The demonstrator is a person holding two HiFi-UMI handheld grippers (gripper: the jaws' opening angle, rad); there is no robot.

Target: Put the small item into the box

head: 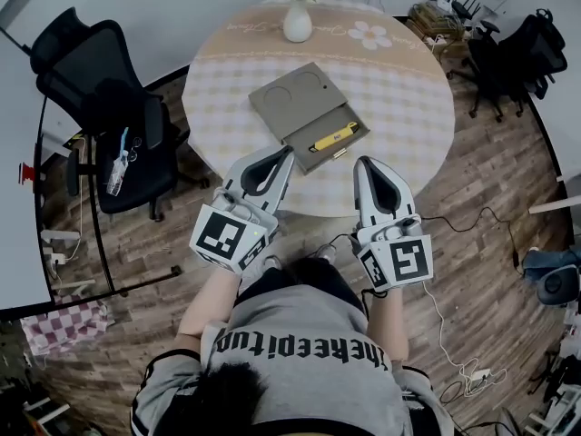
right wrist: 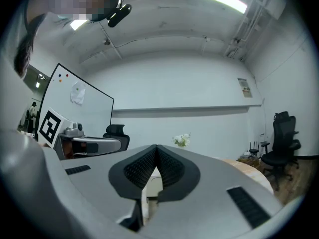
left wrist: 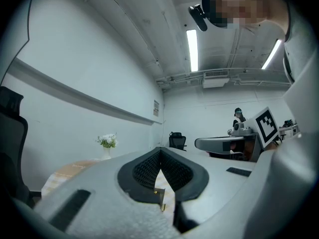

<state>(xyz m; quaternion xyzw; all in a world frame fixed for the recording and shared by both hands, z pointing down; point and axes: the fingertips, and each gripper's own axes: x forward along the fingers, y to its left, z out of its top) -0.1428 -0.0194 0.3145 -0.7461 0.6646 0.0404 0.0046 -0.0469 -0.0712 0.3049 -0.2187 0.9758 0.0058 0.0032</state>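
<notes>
Closed tip to tip on nothing at the left gripper (head: 287, 155), and just the same at the right gripper (head: 366, 164), both held level at the near edge of the table (head: 408, 107). Lying in the pulled-out drawer (head: 307, 151) of the box (head: 289, 98): the small yellow item (head: 334, 138), long axis along the drawer, slanting up to the right in the head view. Ahead of and between the two tips, perhaps slightly nearer the right. Probably only pushing the drawer shut left to do.

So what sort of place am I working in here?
Probably an office or lab room: black swivel chairs, a wall whiteboard, ceiling strip lights, and a round table on wood flooring.
</notes>
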